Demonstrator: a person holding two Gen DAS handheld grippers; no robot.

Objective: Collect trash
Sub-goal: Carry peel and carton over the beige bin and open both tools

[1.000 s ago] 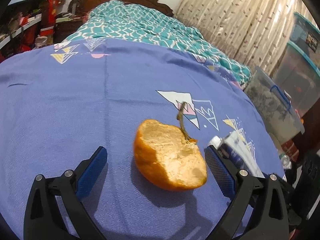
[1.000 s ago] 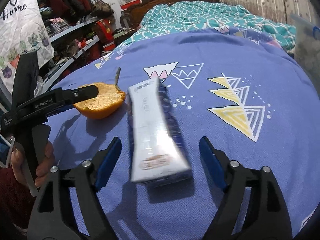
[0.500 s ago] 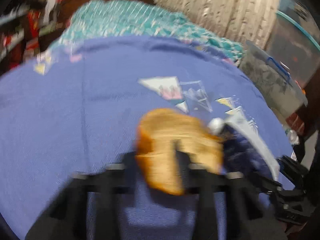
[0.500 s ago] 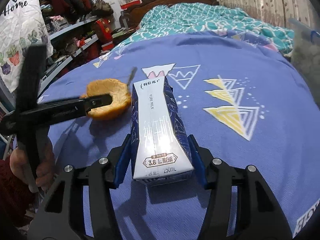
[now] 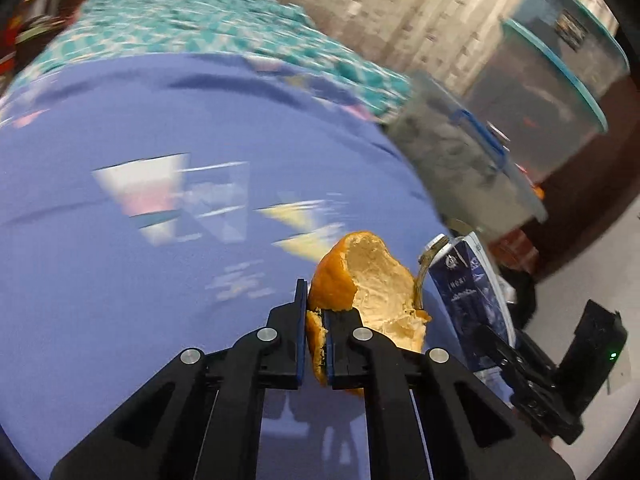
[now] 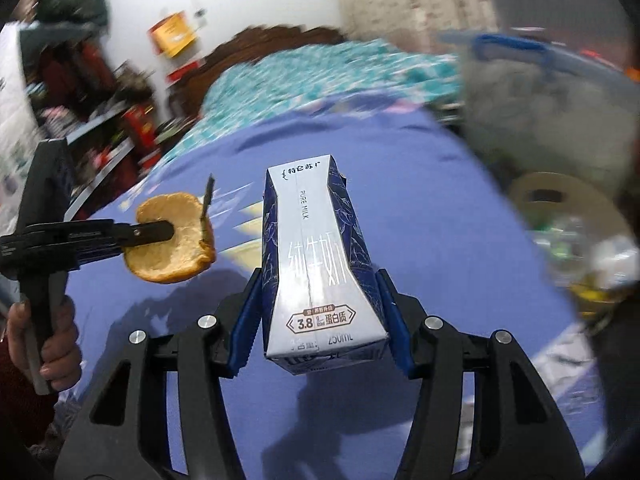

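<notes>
Your left gripper point(image 5: 316, 332) is pinched tight on the rim of the peel point(image 5: 368, 280), and your right gripper point(image 6: 318, 320) clamps the carton point(image 6: 316, 264), long axis running straight out from the fingers. Both are lifted clear of the blue sheet point(image 5: 120, 280) — side by side, peel to the left. No bin is in clear view; storage tubs point(image 5: 460, 148) stand beyond the bed's right edge.

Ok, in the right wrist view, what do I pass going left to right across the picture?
Hand on the left gripper's handle → orange peel pinched in its jaws → milk carton in the right gripper's jaws → roll of tape → clear storage bin at the far right.
</notes>
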